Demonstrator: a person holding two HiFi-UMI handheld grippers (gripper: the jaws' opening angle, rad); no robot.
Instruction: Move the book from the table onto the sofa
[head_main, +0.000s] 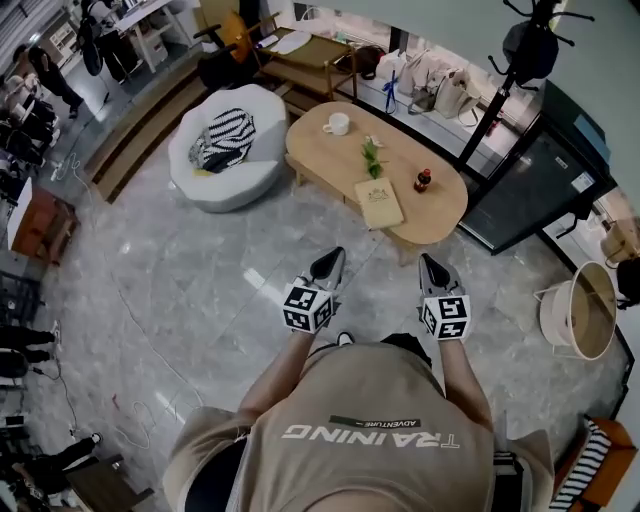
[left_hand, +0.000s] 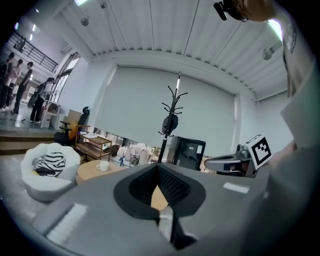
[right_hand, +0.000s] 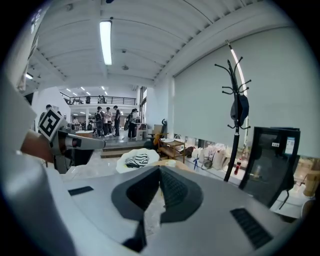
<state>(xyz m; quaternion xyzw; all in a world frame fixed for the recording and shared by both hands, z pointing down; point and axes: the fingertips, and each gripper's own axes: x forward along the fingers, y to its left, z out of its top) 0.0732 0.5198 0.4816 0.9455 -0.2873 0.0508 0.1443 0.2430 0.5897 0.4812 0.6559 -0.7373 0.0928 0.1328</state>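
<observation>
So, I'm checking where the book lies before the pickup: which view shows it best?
The head view: the book lies in full sight on the table. Neither gripper view shows it: their own jaws block most of the table.

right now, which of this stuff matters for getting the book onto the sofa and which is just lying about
For the job:
book, lying on the table
sofa, left of the table

Just lying about:
cup, plant and bottle, all on the same table
striped cushion on the sofa
coat rack behind the table
</observation>
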